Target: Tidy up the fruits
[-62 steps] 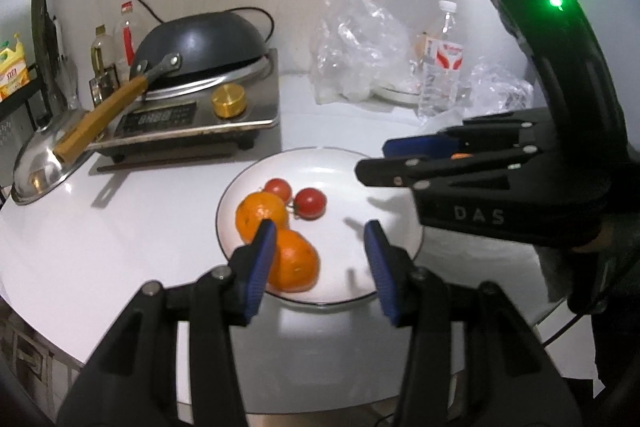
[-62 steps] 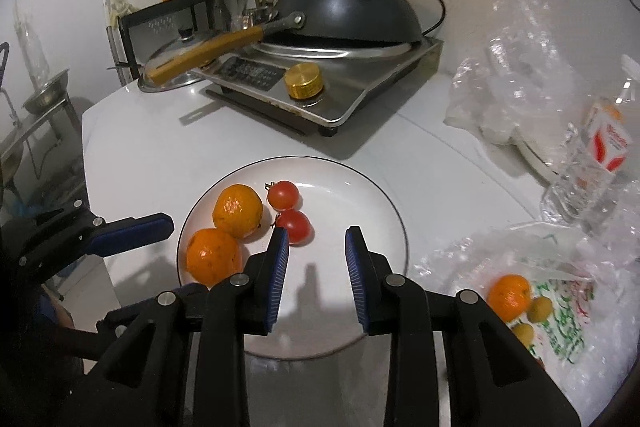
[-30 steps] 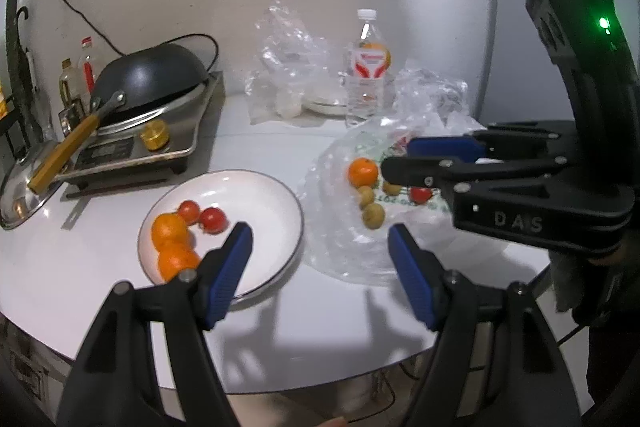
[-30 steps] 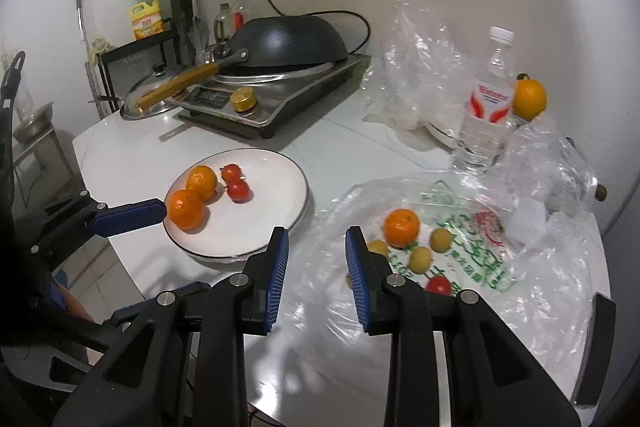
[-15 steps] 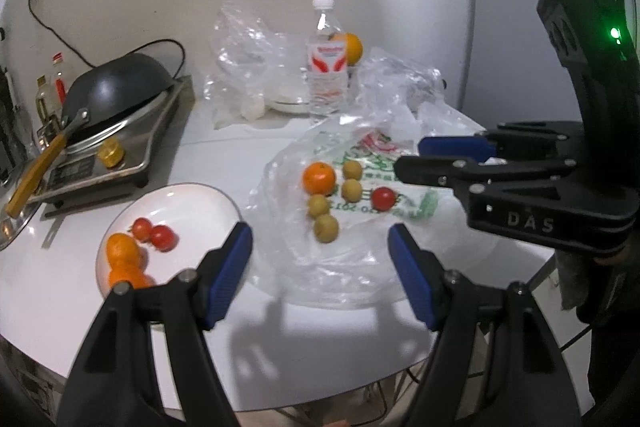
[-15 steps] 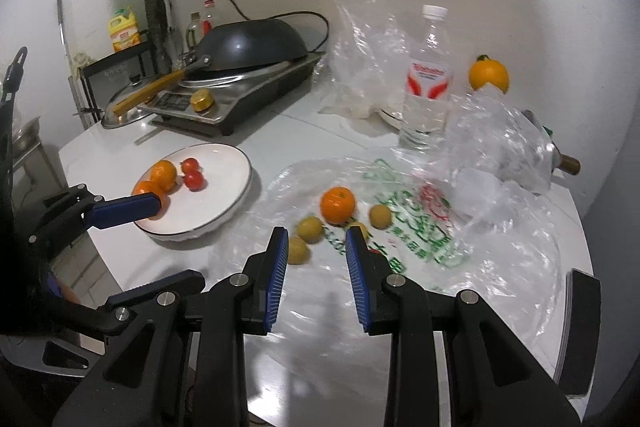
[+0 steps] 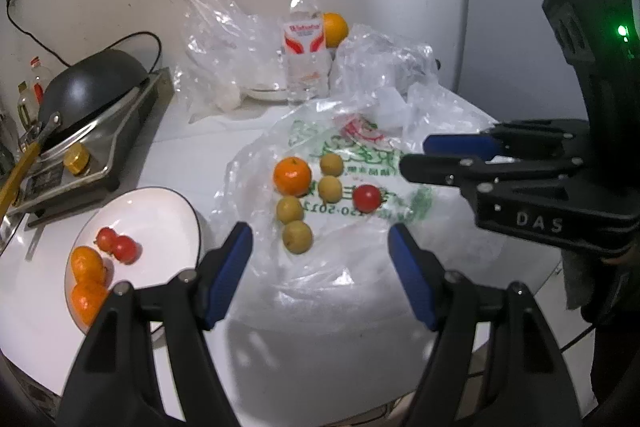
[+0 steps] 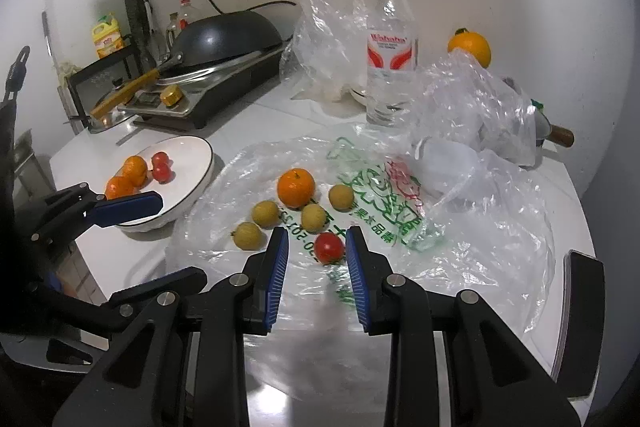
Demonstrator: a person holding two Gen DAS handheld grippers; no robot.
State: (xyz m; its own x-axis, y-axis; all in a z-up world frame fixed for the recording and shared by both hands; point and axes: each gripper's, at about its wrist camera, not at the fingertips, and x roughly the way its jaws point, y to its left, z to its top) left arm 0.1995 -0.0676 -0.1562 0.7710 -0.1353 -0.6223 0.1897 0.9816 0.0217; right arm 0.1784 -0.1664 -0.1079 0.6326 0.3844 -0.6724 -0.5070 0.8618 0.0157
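You swung both claws from plate (image 7: 192,223) to bag (image 8: 460,227); left claw (image 7: 320,255) wide, empty; right claw (image 8: 316,255) narrow, empty, framing tomato (image 8: 329,247): next pick.

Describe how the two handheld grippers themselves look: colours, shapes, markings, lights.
Both are black plastic tools with angular scissor-like linkages joined by silver rivets and bolts. The left gripper has two long fingers tipped with ribbed blue pads. The right gripper is built the same; in the left wrist view its body carries white "DAS" lettering, and a green light glows on the curved black frame above.
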